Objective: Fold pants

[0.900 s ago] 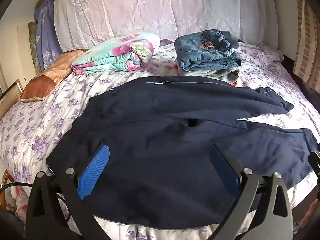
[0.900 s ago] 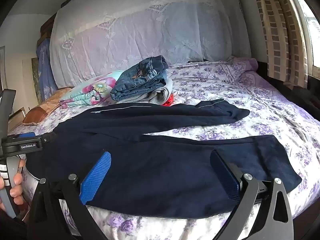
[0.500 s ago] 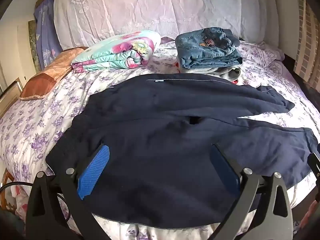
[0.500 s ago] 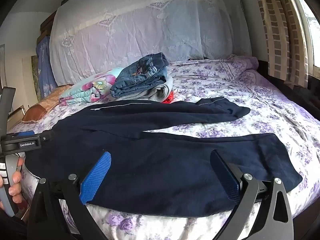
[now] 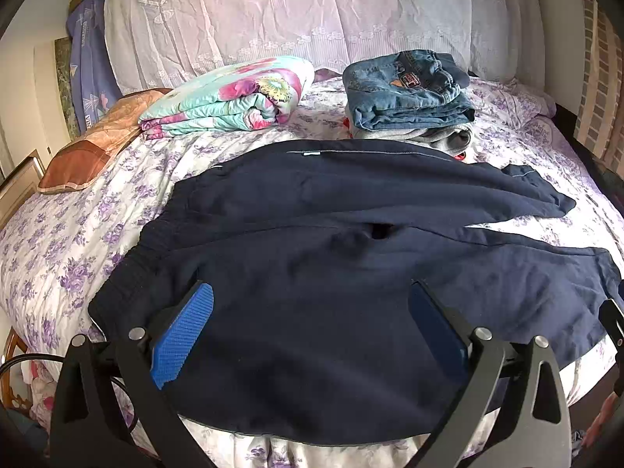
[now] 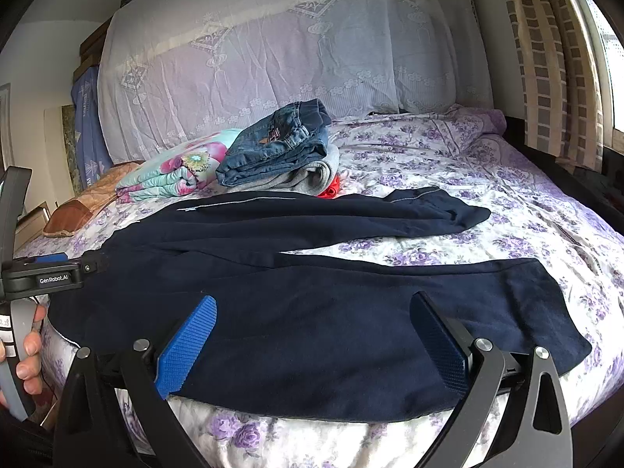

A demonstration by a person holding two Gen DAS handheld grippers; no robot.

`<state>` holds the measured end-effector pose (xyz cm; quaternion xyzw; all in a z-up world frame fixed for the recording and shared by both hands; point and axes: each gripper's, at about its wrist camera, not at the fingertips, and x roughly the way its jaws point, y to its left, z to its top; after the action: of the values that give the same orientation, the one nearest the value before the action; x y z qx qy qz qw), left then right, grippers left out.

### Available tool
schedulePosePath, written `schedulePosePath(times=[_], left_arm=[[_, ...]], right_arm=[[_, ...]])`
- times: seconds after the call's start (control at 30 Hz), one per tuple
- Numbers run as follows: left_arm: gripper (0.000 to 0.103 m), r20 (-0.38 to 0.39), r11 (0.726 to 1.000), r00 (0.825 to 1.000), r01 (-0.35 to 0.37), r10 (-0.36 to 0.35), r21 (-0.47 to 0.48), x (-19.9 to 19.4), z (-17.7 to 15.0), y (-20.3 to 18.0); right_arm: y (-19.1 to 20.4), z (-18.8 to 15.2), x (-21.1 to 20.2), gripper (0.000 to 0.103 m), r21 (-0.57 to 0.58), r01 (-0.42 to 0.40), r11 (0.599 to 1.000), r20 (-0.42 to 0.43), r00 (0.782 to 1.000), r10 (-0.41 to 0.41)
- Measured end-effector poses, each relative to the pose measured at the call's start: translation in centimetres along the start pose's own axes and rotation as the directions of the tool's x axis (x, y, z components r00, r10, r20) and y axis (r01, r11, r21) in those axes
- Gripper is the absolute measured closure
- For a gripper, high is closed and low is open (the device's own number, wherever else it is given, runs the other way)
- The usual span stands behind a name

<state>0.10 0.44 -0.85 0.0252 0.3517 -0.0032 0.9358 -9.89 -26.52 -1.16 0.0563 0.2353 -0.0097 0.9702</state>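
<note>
Dark navy pants (image 5: pixel 312 257) lie spread flat on the bed, waistband to the left, both legs running right; they also show in the right wrist view (image 6: pixel 312 304). The far leg (image 6: pixel 351 214) angles away from the near leg (image 6: pixel 448 304). My left gripper (image 5: pixel 310 312) is open and empty, hovering over the waist end near the bed's front edge. My right gripper (image 6: pixel 312 319) is open and empty over the near leg. The left gripper's body (image 6: pixel 43 277) and the hand holding it show at the left of the right wrist view.
A folded pile with blue jeans (image 5: pixel 405 89) on top and a folded floral blanket (image 5: pixel 230 97) lie at the back of the bed. An orange-brown pillow (image 5: pixel 89 148) is at the back left. Curtains (image 6: pixel 553 78) hang on the right. The floral bedsheet (image 6: pixel 526 214) covers the bed.
Both views have shifted slightly; the grippers have drifted a little lower toward the pants. Both stay open. The pants have not moved.
</note>
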Motion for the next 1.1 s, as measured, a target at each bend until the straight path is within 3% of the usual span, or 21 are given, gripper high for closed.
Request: schedulePosePath(times=[1.1], left_arm=[[0.005,-0.005,1.0,1.0,0.0,0.0,-0.002,0.0,-0.14,0.04]], right_arm=[[0.45,0.03,0.3,0.003,-0.006,-0.01,1.0,-0.018,1.0,0.009]])
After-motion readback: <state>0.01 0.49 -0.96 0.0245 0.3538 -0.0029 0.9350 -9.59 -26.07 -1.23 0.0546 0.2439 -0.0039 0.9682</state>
